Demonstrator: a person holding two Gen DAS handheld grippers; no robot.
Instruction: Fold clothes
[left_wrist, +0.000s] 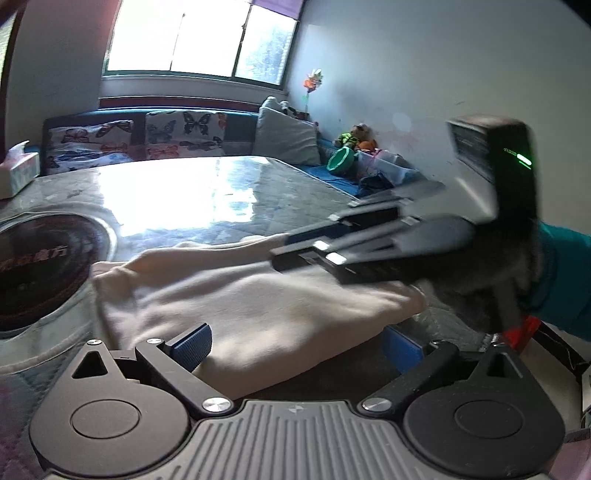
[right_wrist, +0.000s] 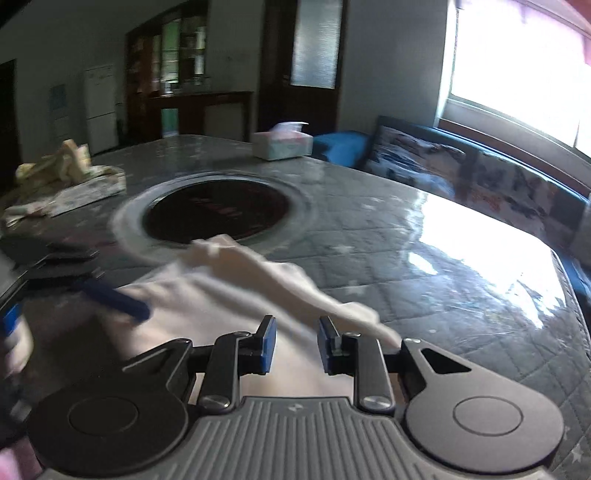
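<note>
A cream garment (left_wrist: 258, 306) lies bunched on the quilt-patterned table (left_wrist: 229, 195). My left gripper (left_wrist: 297, 347) stands open wide, its blue pads on either side of the garment's near edge and not pressing on it. My right gripper (left_wrist: 284, 251) reaches in from the right, low over the cloth. In the right wrist view the right gripper (right_wrist: 297, 345) has a narrow gap between its pads and nothing pinched; the garment (right_wrist: 221, 314) lies beneath, and a raised fold (right_wrist: 288, 277) runs past its right finger. The left gripper's blue finger (right_wrist: 118, 302) shows blurred at left.
A round dark inset (right_wrist: 218, 214) sits in the table just beyond the garment. A tissue box (right_wrist: 282, 146) stands at the far edge, and a pile of patterned cloth (right_wrist: 62, 177) lies at far left. A bench with butterfly cushions (left_wrist: 147, 136) runs under the window.
</note>
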